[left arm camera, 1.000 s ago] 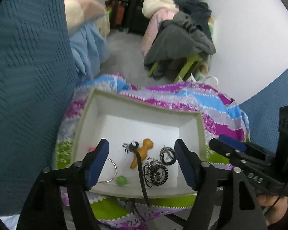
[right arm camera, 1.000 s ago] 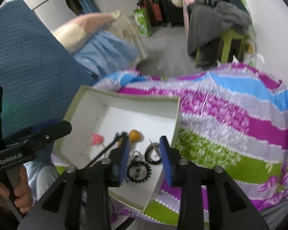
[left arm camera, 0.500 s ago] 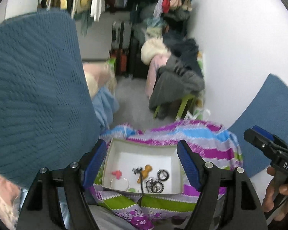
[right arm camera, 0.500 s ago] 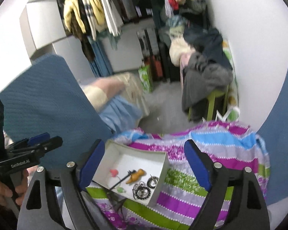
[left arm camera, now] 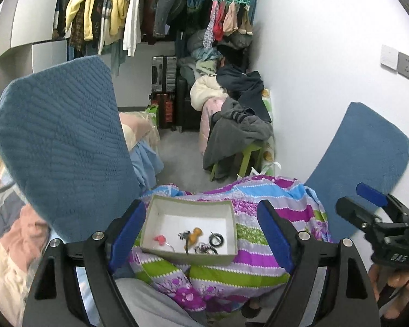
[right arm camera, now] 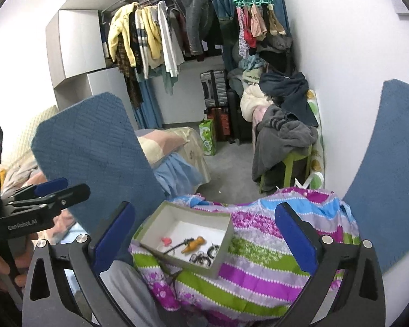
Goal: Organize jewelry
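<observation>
A: What's different from a second ago?

B: You've pulled both grippers up and well back from the box (left arm camera: 188, 257). A second ago your left gripper (left arm camera: 201, 231) sat just over it, and your right gripper (right arm camera: 204, 238) had its fingers drawn in close above the jewelry. Now the right gripper's fingers are spread wide with nothing between them, and the left's are wide apart and empty too

A: So where's the jewelry?

B: All in the box, which rests on the striped cloth (right arm camera: 261, 267) over your lap. You can see the orange pendant (left arm camera: 195, 235), a pink piece (left arm camera: 159, 238), a dark ring (left arm camera: 217, 239) and a tangle of dark chain (left arm camera: 204, 250). A black cord (right arm camera: 161, 254) trails over the near wall of the box and down onto the cloth

A: Then what does that tell me about the task?

B: Nothing is in hand, and the pieces lie gathered in one place. My read is that you've just let go and backed off, so the sorting looks done or close to it. Only that hanging cord still looks untidy; tuck it in if you want everything inside
</observation>
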